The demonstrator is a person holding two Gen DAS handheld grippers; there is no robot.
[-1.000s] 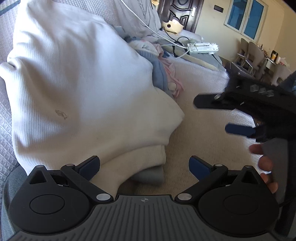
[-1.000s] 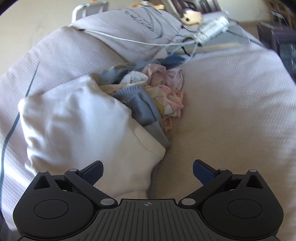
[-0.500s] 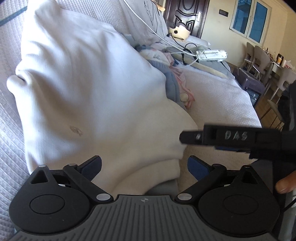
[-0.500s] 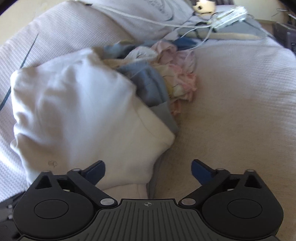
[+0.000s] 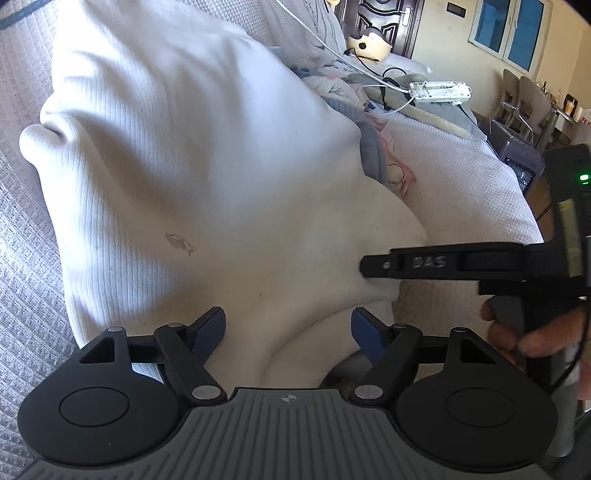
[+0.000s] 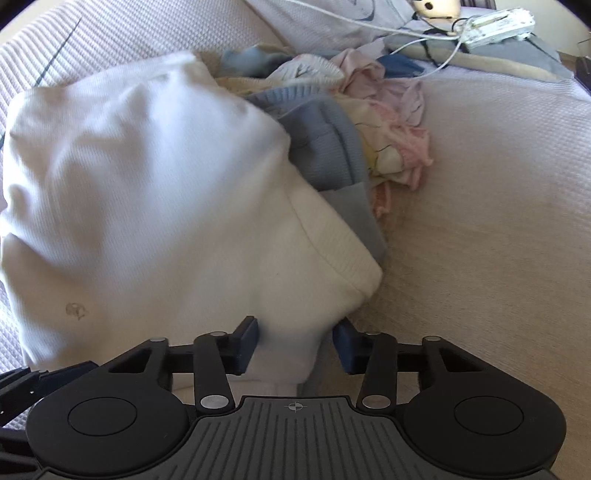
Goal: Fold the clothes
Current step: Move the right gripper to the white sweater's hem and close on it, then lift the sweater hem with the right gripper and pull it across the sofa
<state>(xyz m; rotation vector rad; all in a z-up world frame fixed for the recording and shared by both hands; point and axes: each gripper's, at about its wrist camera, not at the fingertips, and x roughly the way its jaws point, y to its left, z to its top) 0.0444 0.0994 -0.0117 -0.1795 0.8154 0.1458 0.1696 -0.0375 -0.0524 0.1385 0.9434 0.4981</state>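
Note:
A white ribbed garment [image 5: 192, 166] lies bunched on a sofa, with a small grey mark on it. It also fills the left of the right wrist view [image 6: 147, 192]. My left gripper [image 5: 288, 328] is open, its jaws on either side of the garment's near edge. My right gripper [image 6: 295, 343] has its jaws partly closed around a fold of the garment's near corner; cloth sits between the pads. In the left wrist view the right gripper [image 5: 373, 267] comes in from the right and its tip presses into the cloth.
A pile of blue, pink and patterned clothes [image 6: 369, 140] lies behind the white garment. A white power strip [image 6: 498, 22] with cables rests on a pillow beyond. The beige sofa seat [image 6: 498, 221] stretches to the right. Chairs and a door stand far back.
Both grippers moved in closer to the white garment. The right gripper's jaws narrowed from wide open onto a fold at the garment's corner. The left jaws also came in slightly.

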